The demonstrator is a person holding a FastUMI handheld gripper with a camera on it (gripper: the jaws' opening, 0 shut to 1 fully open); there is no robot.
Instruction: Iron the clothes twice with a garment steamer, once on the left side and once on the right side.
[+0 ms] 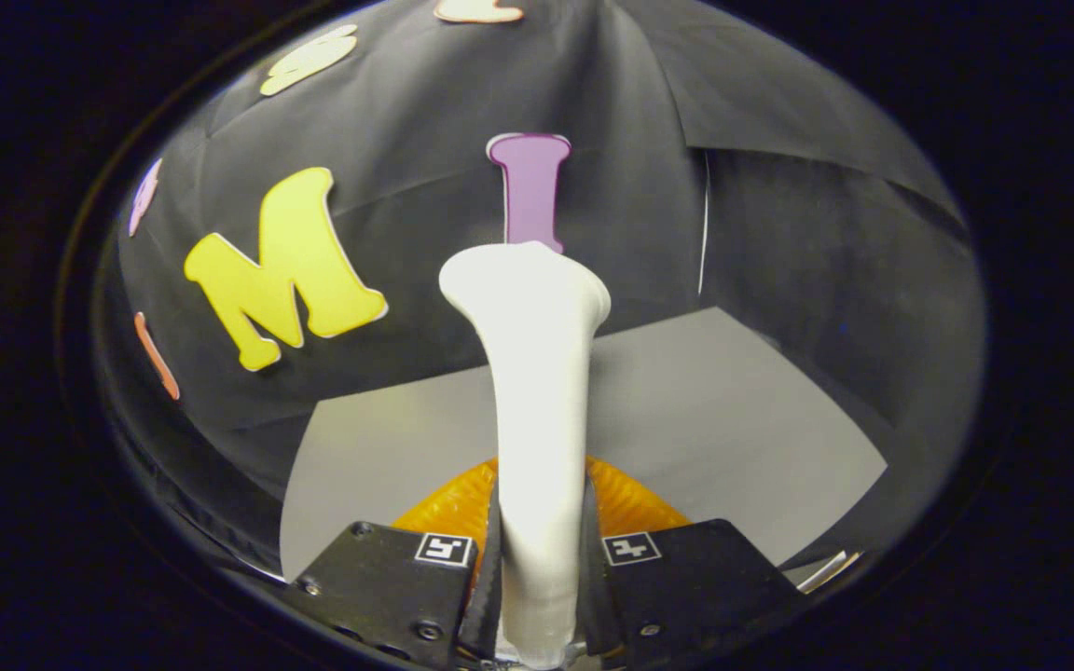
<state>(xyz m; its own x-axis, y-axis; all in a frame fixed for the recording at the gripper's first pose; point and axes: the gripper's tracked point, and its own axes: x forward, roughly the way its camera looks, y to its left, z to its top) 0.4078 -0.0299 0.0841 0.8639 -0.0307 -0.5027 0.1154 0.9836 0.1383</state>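
Note:
A white garment steamer (537, 391) stands up between my two black fingers (388, 578), its slim handle clamped by both pads and its wider head flaring out well beyond them, in front of the booth's black wall. My gripper (539, 596) is shut on the handle. An orange ribbed piece (630, 503) shows just behind the handle, right ahead of the fingers; what it belongs to I cannot tell. No garment is visible.
A grey table surface (723, 410) lies below and beyond the steamer. Black cloth walls close in at the back and on both sides.

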